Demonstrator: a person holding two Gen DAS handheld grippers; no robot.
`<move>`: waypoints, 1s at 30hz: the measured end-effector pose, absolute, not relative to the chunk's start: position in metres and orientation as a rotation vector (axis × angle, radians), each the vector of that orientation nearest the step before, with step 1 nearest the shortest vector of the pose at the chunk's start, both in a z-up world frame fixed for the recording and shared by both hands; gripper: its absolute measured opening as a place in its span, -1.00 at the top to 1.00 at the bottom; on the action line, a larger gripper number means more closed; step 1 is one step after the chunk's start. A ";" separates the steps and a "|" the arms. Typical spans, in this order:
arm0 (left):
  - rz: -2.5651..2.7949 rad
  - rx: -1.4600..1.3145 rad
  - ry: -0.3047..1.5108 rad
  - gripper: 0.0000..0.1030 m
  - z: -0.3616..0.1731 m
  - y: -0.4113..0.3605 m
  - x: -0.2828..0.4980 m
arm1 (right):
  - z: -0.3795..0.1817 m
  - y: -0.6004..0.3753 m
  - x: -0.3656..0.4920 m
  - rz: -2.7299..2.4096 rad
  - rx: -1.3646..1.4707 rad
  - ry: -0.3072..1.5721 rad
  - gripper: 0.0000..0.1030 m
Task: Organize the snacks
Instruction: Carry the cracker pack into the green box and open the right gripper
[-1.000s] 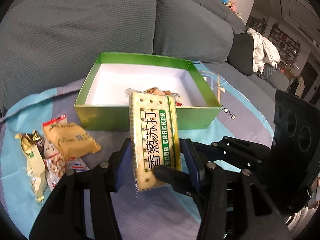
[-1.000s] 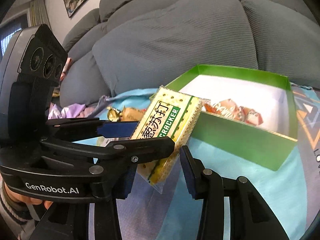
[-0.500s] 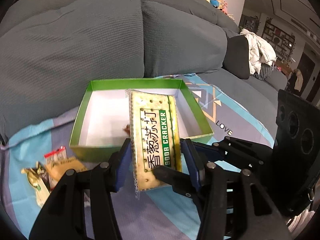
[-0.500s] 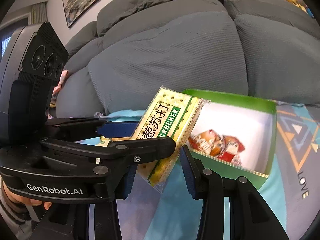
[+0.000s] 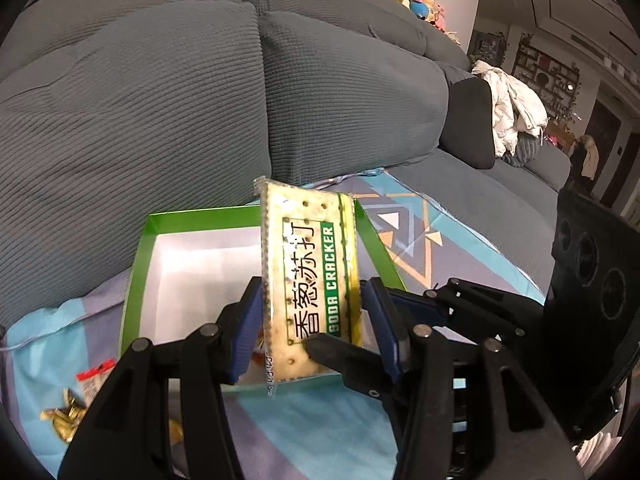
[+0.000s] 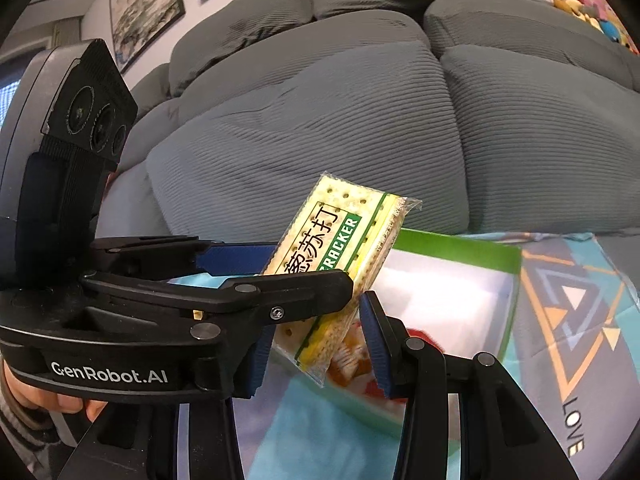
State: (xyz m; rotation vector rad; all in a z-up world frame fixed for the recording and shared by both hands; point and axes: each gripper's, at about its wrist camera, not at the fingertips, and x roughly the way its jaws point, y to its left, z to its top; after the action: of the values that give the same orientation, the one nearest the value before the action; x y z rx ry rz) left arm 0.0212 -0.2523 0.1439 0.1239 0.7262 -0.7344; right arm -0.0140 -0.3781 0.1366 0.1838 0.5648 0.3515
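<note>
The left gripper [image 5: 312, 316], pinching the soda cracker pack [image 5: 310, 276], has carried it over the green box [image 5: 140, 256], so release seems next, while the right gripper [image 6: 316, 340] hangs spread beside it.

Left tongs [image 5: 312, 320] clamp cracker pack [image 5: 310, 272] above green box [image 5: 138, 276].
</note>
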 end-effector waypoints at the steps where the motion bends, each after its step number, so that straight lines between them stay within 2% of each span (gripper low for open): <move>1: -0.740 0.119 0.733 0.03 0.143 -0.254 0.025 | 0.135 -0.380 -0.012 0.348 0.186 0.570 0.13; 17: -0.751 0.059 0.919 0.02 0.095 -0.280 0.072 | 0.091 -0.399 0.029 0.289 0.230 0.742 0.13; 25: -0.702 0.080 0.904 -0.02 0.096 -0.271 0.067 | 0.091 -0.389 0.026 0.283 0.204 0.742 0.11; 27: -0.696 0.078 0.889 -0.17 0.098 -0.268 0.065 | 0.092 -0.389 0.023 0.291 0.215 0.737 0.02; 30: -0.672 0.087 0.860 -0.25 0.101 -0.264 0.062 | 0.096 -0.388 0.018 0.281 0.200 0.731 -0.01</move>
State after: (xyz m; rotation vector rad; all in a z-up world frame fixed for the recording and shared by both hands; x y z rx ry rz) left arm 0.0615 -0.2641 0.1008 0.0867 0.8600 -0.6721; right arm 0.0176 -0.3876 0.0957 0.1997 0.7311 0.2808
